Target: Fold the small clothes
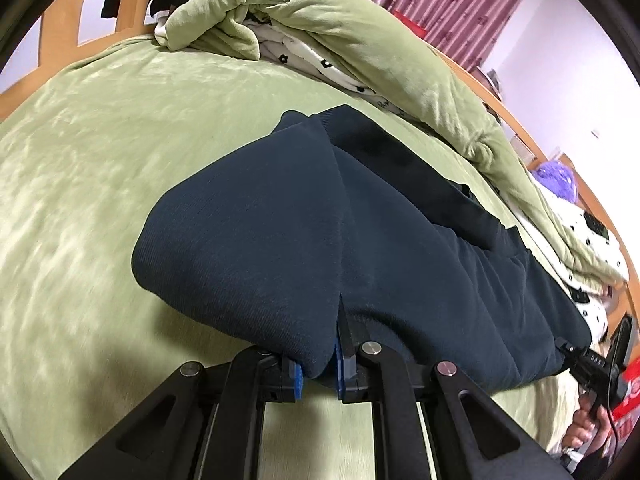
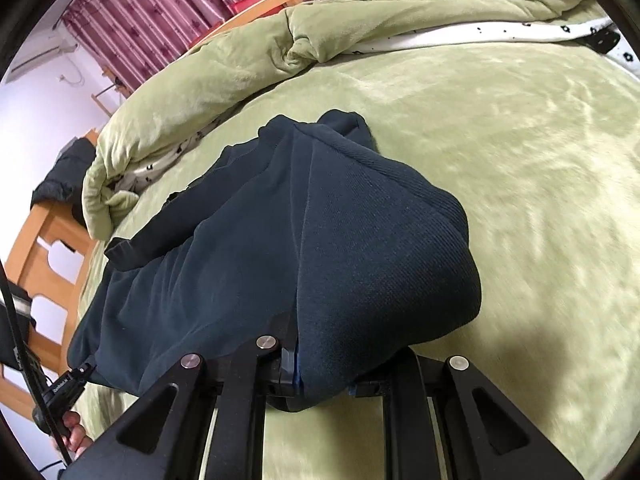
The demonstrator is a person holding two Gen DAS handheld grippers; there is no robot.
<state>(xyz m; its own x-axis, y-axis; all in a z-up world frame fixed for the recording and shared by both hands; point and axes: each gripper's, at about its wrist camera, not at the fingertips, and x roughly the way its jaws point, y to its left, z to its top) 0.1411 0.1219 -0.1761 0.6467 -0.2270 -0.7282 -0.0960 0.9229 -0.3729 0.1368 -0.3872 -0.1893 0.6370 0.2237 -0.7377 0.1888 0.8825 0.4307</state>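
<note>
Left claw point(image 1: 318, 364) grips navy garment point(image 1: 260, 240); right view perhaps likewise.

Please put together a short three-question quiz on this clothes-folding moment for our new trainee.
1. True or false: both grippers are shut on the dark navy garment.
2. What does the garment lie on? A) wooden floor B) green bed cover C) white table
3. What is heaped along the far side of the bed?

Key: 1. True: the left gripper and the right gripper each pinch its near edge. 2. B, the green bed cover. 3. A green quilt with a flower-print lining.
</note>
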